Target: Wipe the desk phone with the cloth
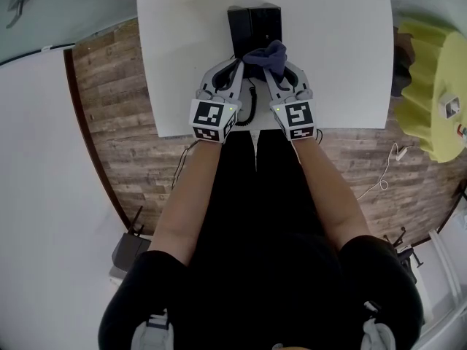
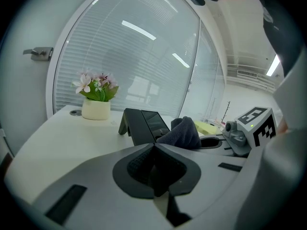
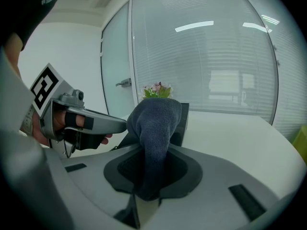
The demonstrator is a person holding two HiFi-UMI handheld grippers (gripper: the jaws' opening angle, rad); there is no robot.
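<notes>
The black desk phone (image 1: 253,26) stands at the far middle of the white table (image 1: 343,64). My right gripper (image 1: 271,70) is shut on a dark blue cloth (image 1: 267,55), which bunches up over the phone's near end. From the right gripper view the cloth (image 3: 154,128) rises out of the jaws and hides most of the phone (image 3: 185,119). My left gripper (image 1: 239,64) hovers just left of the cloth, close to the phone, its jaws shut with nothing between them. The left gripper view has the phone (image 2: 144,124) ahead and the cloth (image 2: 183,133) to its right.
A white pot of flowers (image 2: 96,102) sits at the table's far left. The phone's black cord (image 1: 252,106) runs to the near table edge between my grippers. A yellow-green seat (image 1: 429,86) stands to the right, and a glass wall (image 3: 201,56) behind.
</notes>
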